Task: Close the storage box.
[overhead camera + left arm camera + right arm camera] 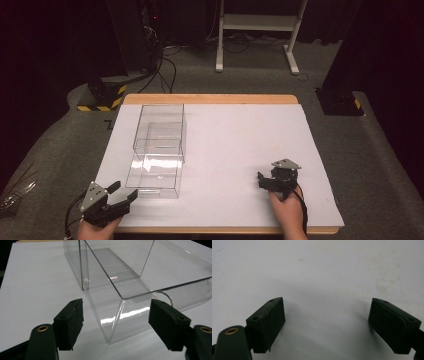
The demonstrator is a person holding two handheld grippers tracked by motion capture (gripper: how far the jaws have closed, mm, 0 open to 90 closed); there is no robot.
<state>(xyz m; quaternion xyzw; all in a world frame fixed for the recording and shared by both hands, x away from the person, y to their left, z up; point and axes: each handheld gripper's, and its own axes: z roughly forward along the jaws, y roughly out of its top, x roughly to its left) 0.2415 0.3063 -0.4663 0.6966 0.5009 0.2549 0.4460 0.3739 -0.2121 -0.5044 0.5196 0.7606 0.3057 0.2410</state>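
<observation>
2 clear plastic boxes sit on the left half of the white table (pixel 235 150): the near box (pixel 154 175) lies just ahead of the left hand-held gripper (pixel 124 194), and the far box (pixel 160 131) seems to sit partly inside or on it; the clear walls make the overlap hard to read. Both look light, stiff and slick, with thin walls that could flex or crack under a hard pinch. The best hold is probably over the rim of 1 wall near a corner (pixel 122 315), where the plastic is stiffest.

The left hand-held gripper points at that near corner, jaws wide with nothing between them and not touching the box. The right hand-held gripper (pixel 265 181) hovers low over bare table, well apart from the boxes, its jaws also wide and empty.
</observation>
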